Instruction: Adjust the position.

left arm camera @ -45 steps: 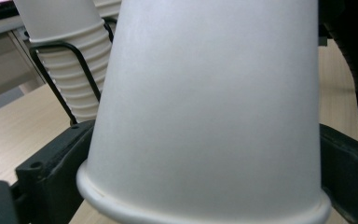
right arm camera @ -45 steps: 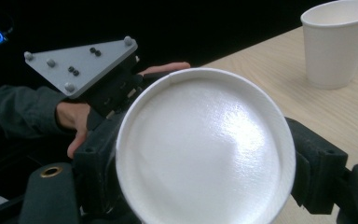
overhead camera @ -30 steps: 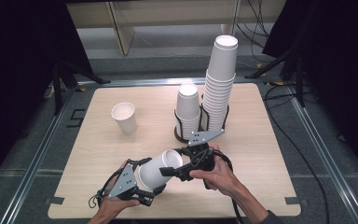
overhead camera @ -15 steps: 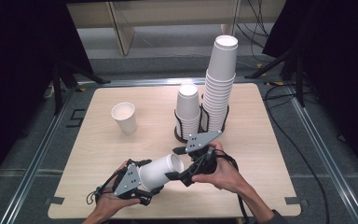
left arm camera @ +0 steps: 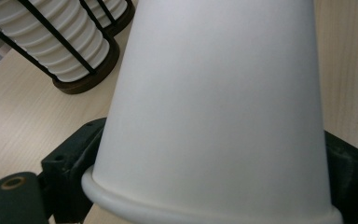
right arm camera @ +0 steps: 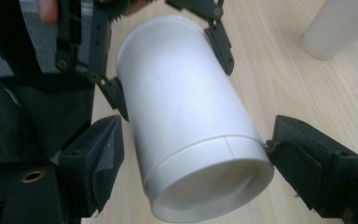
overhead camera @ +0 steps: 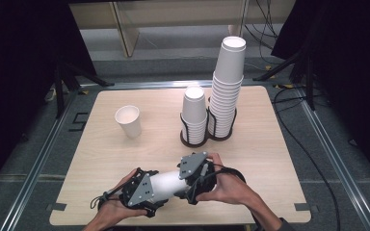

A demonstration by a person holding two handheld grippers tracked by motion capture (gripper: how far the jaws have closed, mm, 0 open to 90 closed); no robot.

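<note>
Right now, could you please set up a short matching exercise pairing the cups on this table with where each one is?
Things:
1. Tall cup stack
2. Short cup stack
3. Single cup
4. Lying cup

Places:
A. Upright alone on the table's left part
B. Held on its side between both grippers
C. In the right-hand wire holder
D. In the left-hand wire holder

Pairs: 1-C, 2-D, 3-A, 4-B
</note>
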